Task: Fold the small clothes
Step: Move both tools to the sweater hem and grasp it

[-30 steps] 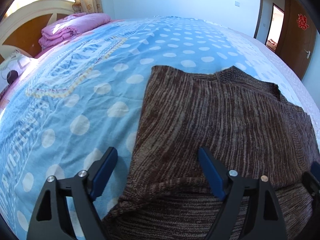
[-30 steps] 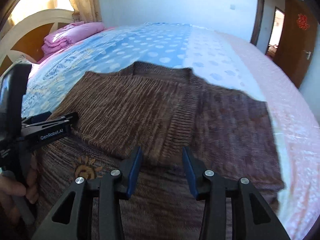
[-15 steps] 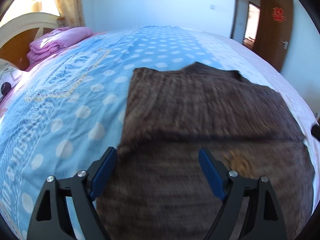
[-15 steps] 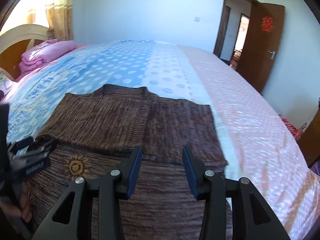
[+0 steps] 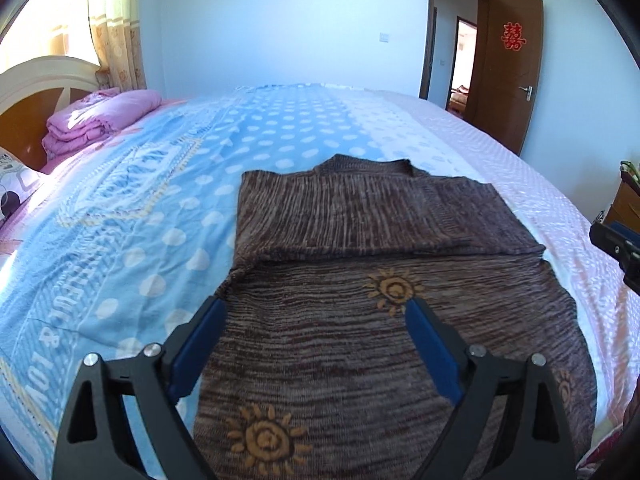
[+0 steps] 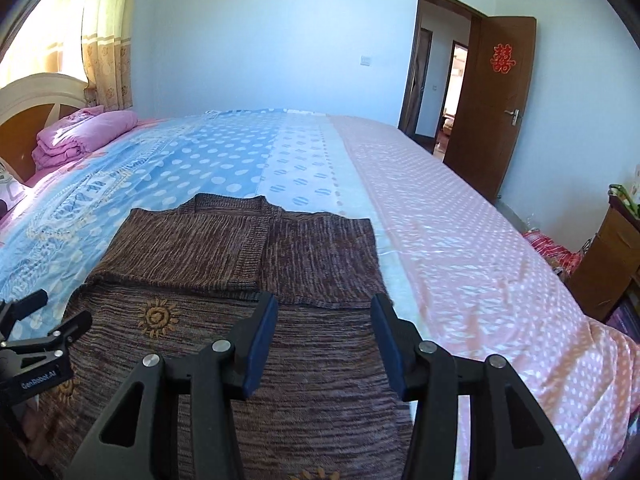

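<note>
Bedroom of a private home. A large bed fills the frame, spread with a blue polka-dot and pink dotted bed cover. At upper left stand a curved wooden headboard, a folded pink quilt and patterned curtains lit by a window. At upper right a brown wooden door stands open onto a further room and bears a red paper double-happiness decoration. A light switch is set in the plain pale wall. A wooden cabinet appears at the right edge.
</note>
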{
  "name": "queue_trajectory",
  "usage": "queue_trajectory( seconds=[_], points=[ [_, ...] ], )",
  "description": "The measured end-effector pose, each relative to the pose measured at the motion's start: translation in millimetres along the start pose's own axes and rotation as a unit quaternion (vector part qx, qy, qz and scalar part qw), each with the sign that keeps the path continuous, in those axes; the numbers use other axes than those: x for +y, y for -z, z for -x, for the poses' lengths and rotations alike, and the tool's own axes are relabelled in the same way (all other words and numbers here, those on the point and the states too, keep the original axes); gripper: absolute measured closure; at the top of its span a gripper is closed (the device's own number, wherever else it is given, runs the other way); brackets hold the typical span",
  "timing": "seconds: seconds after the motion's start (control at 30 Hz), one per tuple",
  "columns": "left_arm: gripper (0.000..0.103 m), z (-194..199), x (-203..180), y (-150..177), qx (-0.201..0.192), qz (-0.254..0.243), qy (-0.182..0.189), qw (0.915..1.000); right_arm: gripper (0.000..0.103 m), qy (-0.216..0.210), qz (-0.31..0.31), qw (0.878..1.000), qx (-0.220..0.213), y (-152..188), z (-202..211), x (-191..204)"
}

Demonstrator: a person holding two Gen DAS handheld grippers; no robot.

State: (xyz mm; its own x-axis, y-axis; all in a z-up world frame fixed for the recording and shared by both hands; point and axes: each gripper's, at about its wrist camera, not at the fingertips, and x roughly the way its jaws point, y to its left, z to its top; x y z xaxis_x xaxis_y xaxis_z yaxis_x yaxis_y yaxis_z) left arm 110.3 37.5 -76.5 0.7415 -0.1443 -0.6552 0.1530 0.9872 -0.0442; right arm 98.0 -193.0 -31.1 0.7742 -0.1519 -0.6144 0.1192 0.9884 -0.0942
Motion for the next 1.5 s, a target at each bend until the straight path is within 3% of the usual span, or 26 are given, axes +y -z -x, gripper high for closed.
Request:
queue_trajectory(
  seconds=[0.33, 0.47, 0.57, 0.77, 0.93, 1.03, 1.2, 1.33, 1.5],
  points=[
    [0.0, 34, -4, 14, -0.016, -0.015, -0.005, 0.9997, 0.052, 0.03, 0.006, 0.999, -0.011, 18, 32, -19],
    [0.0, 47, -3, 22, -0.02, -0.022, -0.002, 0.9995, 0.04, 0.043, 0.011, 0.999, -0.021, 26, 47, -23],
    [0.0, 53, 3, 28, -0.009, -0.018, -0.001, 0.9998, 0.04, 0.027, 0.021, 0.999, -0.017, 34, 54, -27],
    [0.0, 68, 30, 48, 0.013, -0.011, 0.008, 0.9998, 0.04, -0.041, 0.024, 0.998, 0.042, 55, 63, -70],
    [0.0, 78, 42, 78, 0.026, -0.045, 0.0, 0.9986, 0.04, -0.071, -0.015, 0.992, 0.102, 88, 66, -107],
    [0.0, 80, 47, 94, 0.043, -0.049, 0.003, 0.9979, 0.04, -0.097, -0.023, 0.984, 0.147, 112, 57, -110],
    [0.001, 74, 55, 100, 0.072, -0.01, 0.016, 0.9972, 0.04, -0.102, -0.019, 0.976, 0.191, 146, 33, -99],
    [0.001, 76, 57, 111, 0.082, -0.012, 0.003, 0.9965, 0.04, -0.112, -0.026, 0.968, 0.225, 163, 19, -96],
    [0.016, 71, 64, 131, 0.122, 0.006, 0.013, 0.9924, 0.04, -0.145, -0.043, 0.956, 0.252, 176, 13, -96]
  ],
)
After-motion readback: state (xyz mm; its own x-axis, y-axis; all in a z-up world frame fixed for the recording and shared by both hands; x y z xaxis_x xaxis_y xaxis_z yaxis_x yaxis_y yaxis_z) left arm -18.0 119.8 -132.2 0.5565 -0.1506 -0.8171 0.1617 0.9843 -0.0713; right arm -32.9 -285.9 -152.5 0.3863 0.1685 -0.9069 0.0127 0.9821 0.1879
